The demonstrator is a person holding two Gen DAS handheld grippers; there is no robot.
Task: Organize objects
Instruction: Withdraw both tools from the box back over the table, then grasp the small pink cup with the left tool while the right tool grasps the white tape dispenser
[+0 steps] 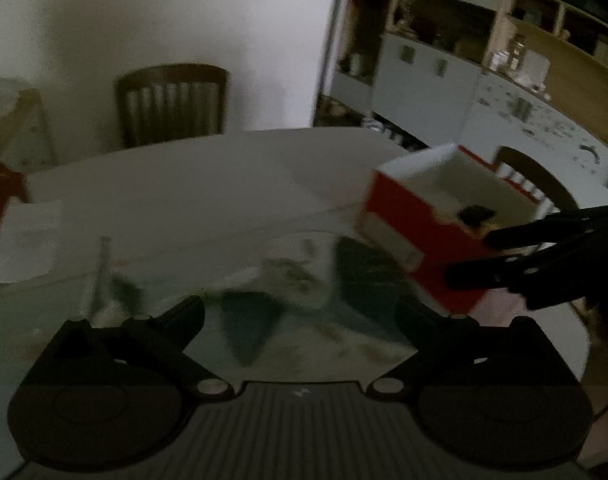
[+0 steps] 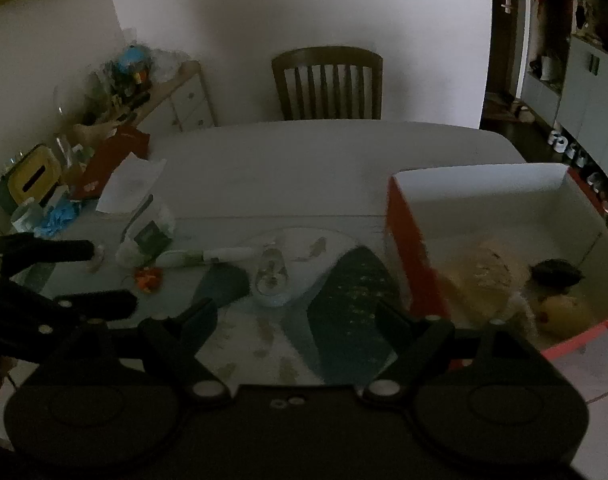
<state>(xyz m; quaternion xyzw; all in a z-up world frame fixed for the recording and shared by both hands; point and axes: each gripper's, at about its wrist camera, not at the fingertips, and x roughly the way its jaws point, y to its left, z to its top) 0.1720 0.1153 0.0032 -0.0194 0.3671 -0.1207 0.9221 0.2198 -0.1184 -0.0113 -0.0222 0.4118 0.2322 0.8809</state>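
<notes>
Red-and-white cardboard box [image 2: 504,216], open-topped, standing at the right end of the desk [image 2: 304,160] — the collecting bin, by the look of it. Contents so far: a pale plush toy [image 2: 484,276], a dark rounded item [image 2: 558,272] and a yellow item [image 2: 560,308], none sharp enough to name. Loose stock on the desk: a white-and-green tube [image 2: 207,257] lying flat near the middle, a small orange bit [image 2: 147,278] just in front of it, a clear glass piece [image 2: 271,276] to its right, papers and clutter at the far left. Left tongs [image 2: 103,276] — jaws parted, nothing between them, poised near the tube and orange bit. Right tongs [image 1: 464,256] — likewise parted and empty, held just beside the box's near corner; the left wrist view is blurred. Step in hand, as I judge it: between deposits, choosing the next piece. Next move calls for lowering the left tongs over the tube or orange bit, closing squarely across it, then carrying it to the box.
</notes>
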